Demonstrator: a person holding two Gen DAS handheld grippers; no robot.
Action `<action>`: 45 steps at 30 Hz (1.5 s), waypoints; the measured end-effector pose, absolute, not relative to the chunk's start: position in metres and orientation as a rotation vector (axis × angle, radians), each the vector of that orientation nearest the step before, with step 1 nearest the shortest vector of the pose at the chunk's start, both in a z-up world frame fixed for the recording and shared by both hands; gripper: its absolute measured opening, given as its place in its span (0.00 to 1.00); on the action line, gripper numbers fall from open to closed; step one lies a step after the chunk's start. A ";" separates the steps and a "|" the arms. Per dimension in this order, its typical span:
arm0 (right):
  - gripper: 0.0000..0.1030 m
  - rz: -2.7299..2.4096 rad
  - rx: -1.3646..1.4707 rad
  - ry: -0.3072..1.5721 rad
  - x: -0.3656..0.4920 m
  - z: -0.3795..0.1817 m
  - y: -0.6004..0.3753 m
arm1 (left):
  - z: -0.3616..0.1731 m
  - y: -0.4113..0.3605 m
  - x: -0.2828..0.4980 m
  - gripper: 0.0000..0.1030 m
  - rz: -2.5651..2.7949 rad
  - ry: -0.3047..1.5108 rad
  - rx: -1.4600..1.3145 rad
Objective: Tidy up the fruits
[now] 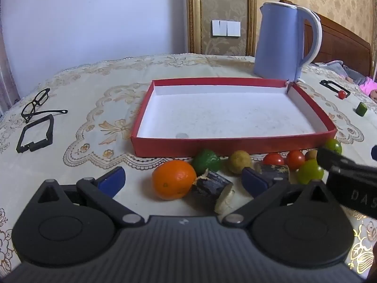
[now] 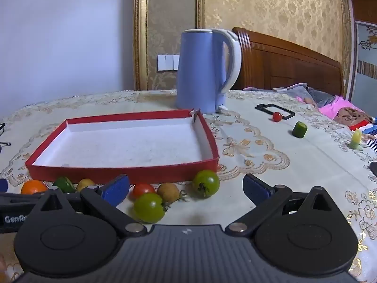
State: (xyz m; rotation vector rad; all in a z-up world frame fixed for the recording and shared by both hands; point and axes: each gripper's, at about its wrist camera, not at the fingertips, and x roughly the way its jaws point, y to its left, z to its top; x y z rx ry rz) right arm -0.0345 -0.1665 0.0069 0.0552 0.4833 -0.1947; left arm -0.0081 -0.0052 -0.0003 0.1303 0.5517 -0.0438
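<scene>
Nearest each camera, both tools stand with jaws spread wide and nothing between the pads: the left gripper [image 1: 183, 180] hangs over the orange [image 1: 174, 179] and a dark cut stalk piece [image 1: 210, 184], and the right gripper [image 2: 186, 187] hangs over a green tomato [image 2: 149, 207] lying just ahead of its body. Just beyond them the fruit sits in a loose row on the tablecloth [image 2: 271, 165], along the near wall of the red tray [image 1: 233, 145]: a green fruit [image 1: 206, 161], a yellowish round one [image 1: 239, 161], two red tomatoes [image 1: 273, 159], and a second green tomato [image 2: 206, 183] at the tray's right corner. The tray holds no fruit, so the sorting looks unstarted. Farther right, well apart from the row, a small red tomato [image 2: 277, 116] rests against a black frame [image 2: 274, 110], with a green cylinder piece [image 2: 299, 129] nearer. Behind the tray stands the blue kettle [image 2: 202, 70]; glasses [image 1: 37, 103] lie far left. The risks, as I judge them: the round fruits touch or nearly touch, so pads closing on one could nudge a neighbour and send it rolling; the two tools work side by side and may collide over the middle of the row; a soft tomato could be bruised by a hard squeeze; and the light tray could slide toward the kettle if bumped.
</scene>
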 end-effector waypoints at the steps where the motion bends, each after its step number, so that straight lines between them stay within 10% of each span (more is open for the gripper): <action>1: 1.00 -0.195 0.054 0.491 -0.034 0.006 -0.167 | -0.001 0.002 -0.004 1.00 -0.050 0.577 0.091; 45: 1.00 -0.177 0.053 0.480 -0.049 -0.001 -0.171 | -0.004 0.009 -0.007 1.00 -0.051 0.587 0.074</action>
